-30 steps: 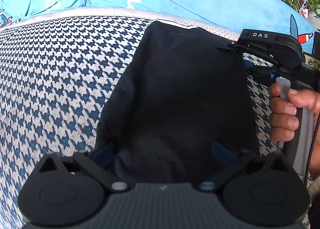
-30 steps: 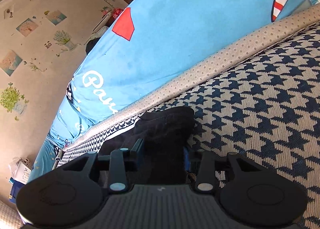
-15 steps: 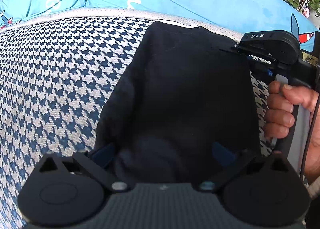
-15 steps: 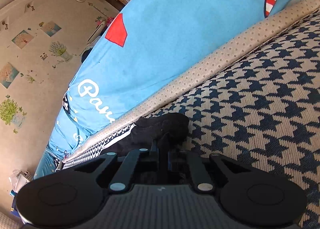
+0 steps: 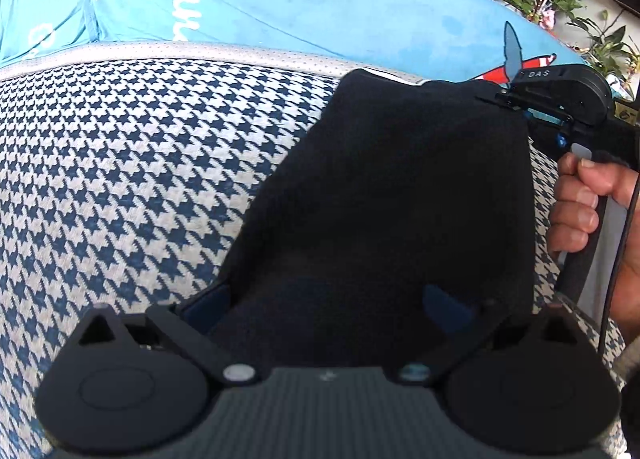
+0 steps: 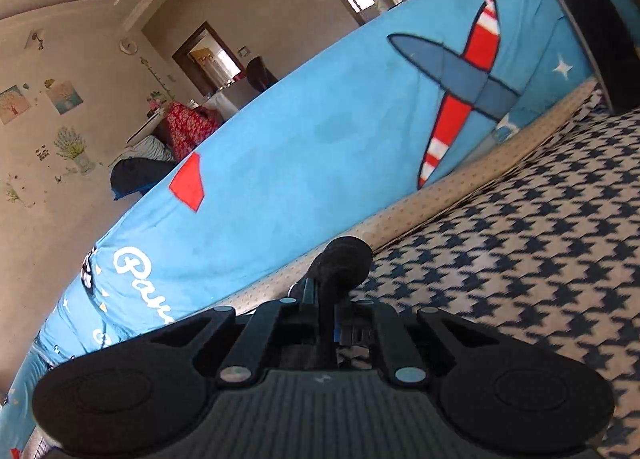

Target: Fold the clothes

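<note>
Right tool (image 6: 335, 301) clamped on black garment (image 5: 392, 211) corner, lifted above houndstooth cover (image 5: 140, 163). Left tool (image 5: 328, 299) jaws spread, garment between; contact unclear, probably not gripping.

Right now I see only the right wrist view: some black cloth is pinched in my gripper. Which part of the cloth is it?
Observer: The right gripper holds the far right corner of a black fabric garment.
Operator: Where is the rest?
Observer: It lies spread on the blue-and-white houndstooth cover, reaching the left gripper.
Operator: Does the left gripper hold it?
Observer: No, its jaws stand wide open, with the near edge between them.
</note>
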Demonstrator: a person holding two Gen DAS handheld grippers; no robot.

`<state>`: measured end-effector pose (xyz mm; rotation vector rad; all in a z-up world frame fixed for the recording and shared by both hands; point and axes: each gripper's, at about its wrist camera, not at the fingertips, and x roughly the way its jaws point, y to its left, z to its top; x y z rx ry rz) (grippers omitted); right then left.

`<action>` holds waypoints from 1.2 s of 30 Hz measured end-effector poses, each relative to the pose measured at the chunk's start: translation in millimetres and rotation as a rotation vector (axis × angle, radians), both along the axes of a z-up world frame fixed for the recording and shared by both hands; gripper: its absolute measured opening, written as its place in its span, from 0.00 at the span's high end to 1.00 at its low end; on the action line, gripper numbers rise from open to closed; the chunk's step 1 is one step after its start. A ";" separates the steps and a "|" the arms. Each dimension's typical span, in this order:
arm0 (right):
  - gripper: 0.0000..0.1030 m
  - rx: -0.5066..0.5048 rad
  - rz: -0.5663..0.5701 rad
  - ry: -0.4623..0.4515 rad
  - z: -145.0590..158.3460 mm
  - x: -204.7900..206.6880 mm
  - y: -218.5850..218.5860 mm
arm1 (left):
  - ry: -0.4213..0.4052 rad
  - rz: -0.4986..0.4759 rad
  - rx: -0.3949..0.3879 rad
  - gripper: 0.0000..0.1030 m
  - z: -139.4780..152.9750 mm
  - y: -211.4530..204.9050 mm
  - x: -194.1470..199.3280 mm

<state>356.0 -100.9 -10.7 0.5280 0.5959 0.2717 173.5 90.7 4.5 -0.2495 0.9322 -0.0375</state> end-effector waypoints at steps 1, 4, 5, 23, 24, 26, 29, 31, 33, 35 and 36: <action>0.93 -0.012 -0.045 -0.006 3.6 -3.0 -14.4 | -0.004 -0.012 -0.004 0.00 0.2 -1.7 0.3; 0.93 -0.068 -0.180 -0.004 12.9 -11.8 -56.7 | -0.015 -0.048 -0.014 0.00 1.0 -7.7 0.2; 0.93 -0.086 -0.224 0.001 15.6 -14.8 -71.0 | -0.019 -0.057 -0.009 0.00 0.3 -8.8 1.8; 0.63 -0.160 -0.260 0.154 22.3 -113.9 -170.6 | -0.062 -0.073 0.053 0.00 -2.7 -36.0 -34.3; 0.63 -0.148 -0.233 0.164 21.6 -118.7 -167.6 | -0.066 -0.076 0.056 0.00 -2.7 -37.2 -38.7; 0.63 -0.117 -0.182 0.179 21.0 -130.4 -161.3 | -0.077 -0.077 0.078 0.00 -2.4 -39.8 -48.4; 0.63 -0.071 -0.118 0.209 18.7 -147.1 -151.9 | -0.070 -0.061 0.065 0.00 -3.7 -39.4 -62.5; 0.62 -0.054 -0.084 0.229 16.2 -157.1 -145.1 | -0.058 -0.053 0.028 0.00 -5.4 -38.6 -71.7; 0.62 -0.049 -0.064 0.240 14.6 -166.6 -139.2 | -0.051 -0.049 0.007 0.00 -7.2 -39.2 -80.1; 0.62 -0.052 -0.046 0.243 13.2 -176.2 -133.3 | -0.045 -0.042 0.006 0.00 -9.7 -40.8 -88.3; 0.61 -0.056 -0.038 0.243 12.6 -180.7 -130.7 | -0.041 -0.037 0.007 0.00 -11.2 -41.8 -92.0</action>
